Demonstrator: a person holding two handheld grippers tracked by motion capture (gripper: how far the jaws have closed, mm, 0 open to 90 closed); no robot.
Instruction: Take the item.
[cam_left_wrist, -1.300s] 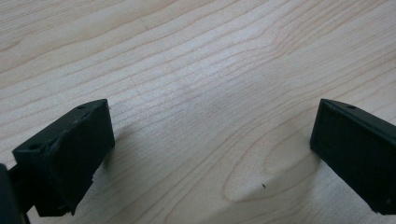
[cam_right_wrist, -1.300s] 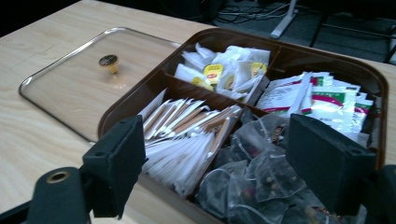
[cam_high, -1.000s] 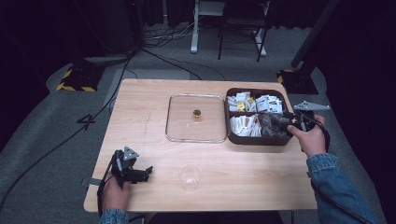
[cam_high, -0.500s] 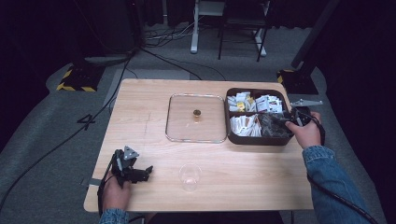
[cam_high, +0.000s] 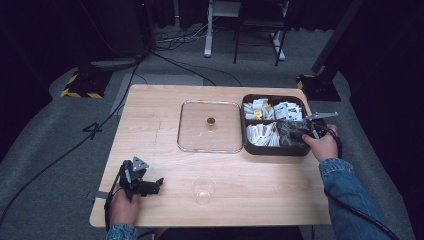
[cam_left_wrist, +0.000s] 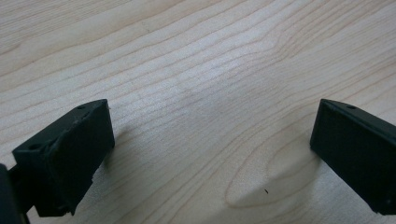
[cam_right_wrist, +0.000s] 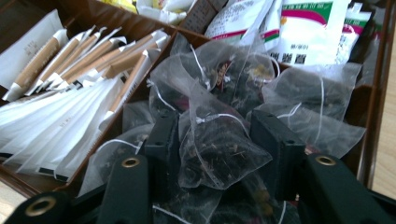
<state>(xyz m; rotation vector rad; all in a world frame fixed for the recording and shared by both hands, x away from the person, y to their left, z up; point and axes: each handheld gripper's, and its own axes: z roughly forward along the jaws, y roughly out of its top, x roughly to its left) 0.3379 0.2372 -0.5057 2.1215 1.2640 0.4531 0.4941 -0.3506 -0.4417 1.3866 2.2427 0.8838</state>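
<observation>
My left tool (cam_high: 142, 186) rests low on the tabletop (cam_high: 155, 125) near its front left corner, jaws spread wide over bare wood, gripping nothing. Right of it stands a clear plastic cup (cam_high: 204, 189). Farther back lies a glass lid (cam_high: 210, 126) with a small knob, touching the brown divided box (cam_high: 273, 149). My right tool (cam_right_wrist: 219, 140) reaches into the box's near right compartment, jaws closing around a mesh tea bag (cam_right_wrist: 219, 149), beside the paper sticks (cam_right_wrist: 88, 60).
</observation>
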